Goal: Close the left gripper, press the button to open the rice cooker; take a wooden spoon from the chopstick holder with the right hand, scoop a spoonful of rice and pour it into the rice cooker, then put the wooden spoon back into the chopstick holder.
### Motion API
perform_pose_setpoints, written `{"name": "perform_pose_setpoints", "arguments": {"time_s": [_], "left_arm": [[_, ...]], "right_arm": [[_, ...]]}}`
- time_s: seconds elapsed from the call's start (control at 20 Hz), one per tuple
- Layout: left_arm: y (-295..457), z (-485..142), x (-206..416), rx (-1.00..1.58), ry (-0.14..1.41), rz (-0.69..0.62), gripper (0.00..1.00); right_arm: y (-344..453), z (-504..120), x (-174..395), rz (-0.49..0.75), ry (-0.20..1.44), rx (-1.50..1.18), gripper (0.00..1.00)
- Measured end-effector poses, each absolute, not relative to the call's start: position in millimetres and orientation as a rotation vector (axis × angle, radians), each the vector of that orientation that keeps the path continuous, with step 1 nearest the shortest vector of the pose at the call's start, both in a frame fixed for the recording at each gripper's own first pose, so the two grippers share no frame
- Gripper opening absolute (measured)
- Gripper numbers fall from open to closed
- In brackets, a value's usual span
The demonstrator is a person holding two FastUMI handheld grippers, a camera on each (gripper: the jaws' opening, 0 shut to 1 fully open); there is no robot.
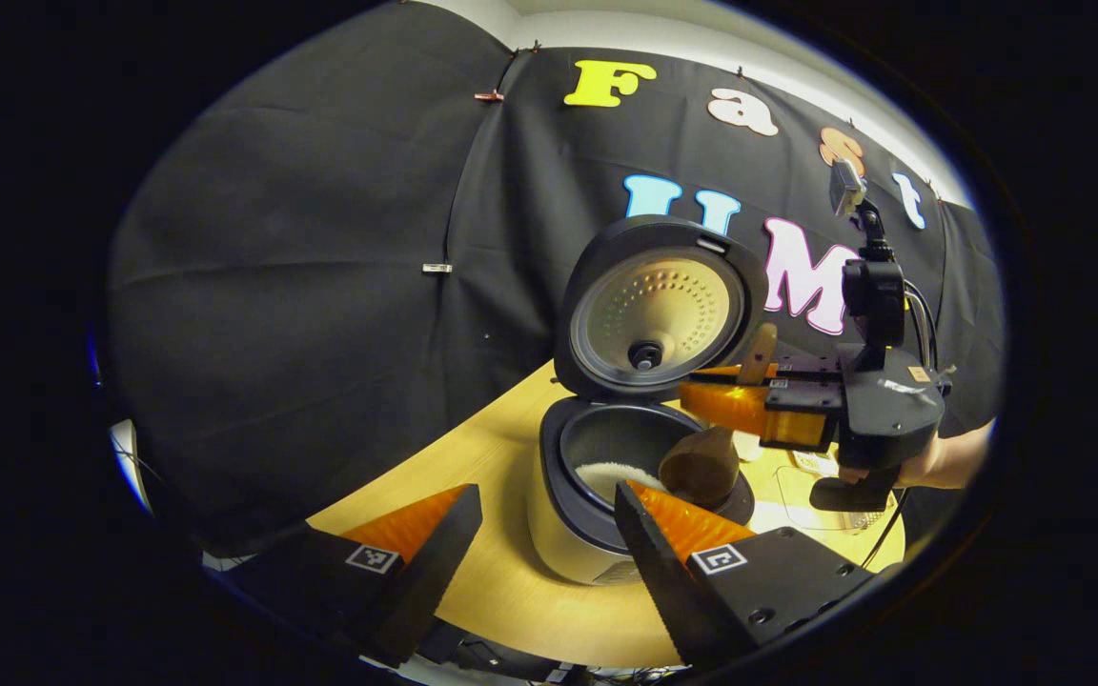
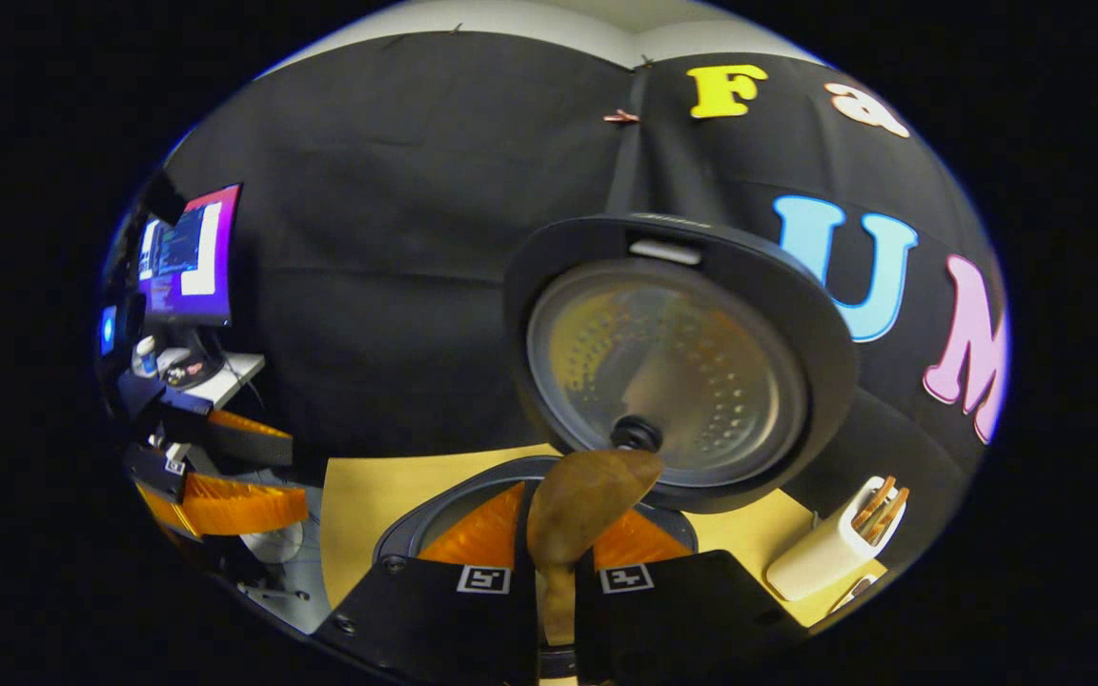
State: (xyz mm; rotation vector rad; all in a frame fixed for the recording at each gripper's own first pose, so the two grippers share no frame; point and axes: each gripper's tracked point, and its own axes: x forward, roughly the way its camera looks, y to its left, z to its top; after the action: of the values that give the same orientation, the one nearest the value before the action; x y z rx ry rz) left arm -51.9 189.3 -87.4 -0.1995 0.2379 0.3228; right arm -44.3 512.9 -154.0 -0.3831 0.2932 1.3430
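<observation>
Two steps look done: the rice cooker [image 1: 597,476] at centre frame stands with its lid [image 1: 659,305] up, white rice lying in the dark pot. The right gripper [image 1: 749,405] clamps the wooden spoon [image 1: 701,465], its smooth rounded bowl tipped over the pot, so pouring seems in hand. Next, I judge, the spoon returns to the white chopstick holder [image 2: 835,543], lower right. The left gripper [image 1: 544,519] hangs spread and empty.

Left gripper view beside rice cooker [image 1: 597,457], right gripper view close above
</observation>
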Motion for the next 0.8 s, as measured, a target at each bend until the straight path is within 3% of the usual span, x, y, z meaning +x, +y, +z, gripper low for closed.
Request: {"name": "perform_pose_setpoints", "arguments": {"time_s": [0.15,0.2,0.25,0.5,0.55,0.6,0.65,0.8], "left_arm": [[184.0,-85.8,-53.0,-0.201,0.235,0.321,0.95],[181.4,-85.5,-53.8,-0.203,0.232,0.319,0.95],[180.0,-85.1,-54.4,-0.202,0.233,0.318,0.95],[162.9,-81.7,-49.9,-0.191,0.234,0.297,0.95],[158.6,-79.6,-47.9,-0.185,0.233,0.288,0.95],[153.1,-76.5,-46.5,-0.178,0.228,0.277,0.95],[147.5,-73.7,-44.1,-0.171,0.225,0.266,0.92],[127.4,-69.1,-32.7,-0.144,0.222,0.231,0.96]], "right_arm": [[512.0,-146.8,-38.7,1.320,0.307,-0.341,0.19],[509.8,-141.1,-33.8,1.300,0.320,-0.312,0.24],[506.0,-137.0,-25.3,1.276,0.335,-0.275,0.19],[476.0,-90.1,14.5,1.124,0.358,-0.062,0.19],[461.7,-78.3,21.2,1.086,0.350,-0.025,0.14],[446.9,-67.5,31.0,1.049,0.345,0.012,0.19],[429.8,-58.0,41.2,1.010,0.340,0.045,0.19],[370.6,-41.0,71.7,0.897,0.331,0.121,0.19]]}}
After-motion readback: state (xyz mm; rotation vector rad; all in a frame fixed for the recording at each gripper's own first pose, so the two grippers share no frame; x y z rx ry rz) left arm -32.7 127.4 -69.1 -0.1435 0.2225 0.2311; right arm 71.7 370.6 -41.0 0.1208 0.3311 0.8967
